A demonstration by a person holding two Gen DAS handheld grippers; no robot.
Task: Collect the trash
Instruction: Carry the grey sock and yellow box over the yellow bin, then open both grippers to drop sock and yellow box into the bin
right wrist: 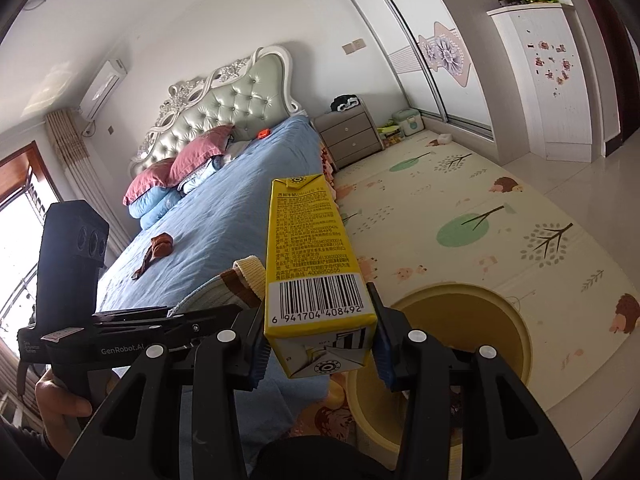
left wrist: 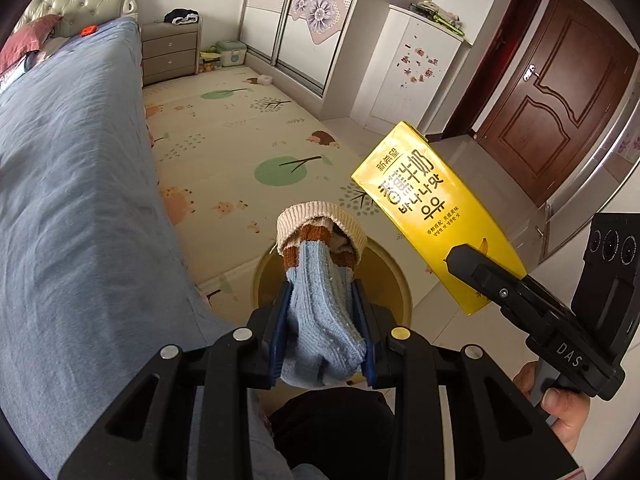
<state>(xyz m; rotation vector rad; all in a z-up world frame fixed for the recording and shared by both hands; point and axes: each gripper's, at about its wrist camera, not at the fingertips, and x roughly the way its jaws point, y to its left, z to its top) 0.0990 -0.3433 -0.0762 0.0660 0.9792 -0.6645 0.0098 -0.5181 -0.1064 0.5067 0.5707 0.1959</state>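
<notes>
Two items are in your grip: the left gripper (left wrist: 320,320) pinches a soft, limp sock (left wrist: 320,280), the right gripper (right wrist: 320,344) clamps a light, crushable banana milk carton (right wrist: 312,264) low across its sides, above the yellow bin (right wrist: 516,344) at five o'clock.

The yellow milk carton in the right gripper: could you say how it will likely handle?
The yellow milk carton keeps crisp, undented faces between the right gripper pads, so probably stiff. Held out by one end, it seems light, perhaps empty. Its glossy skin might slip.
</notes>
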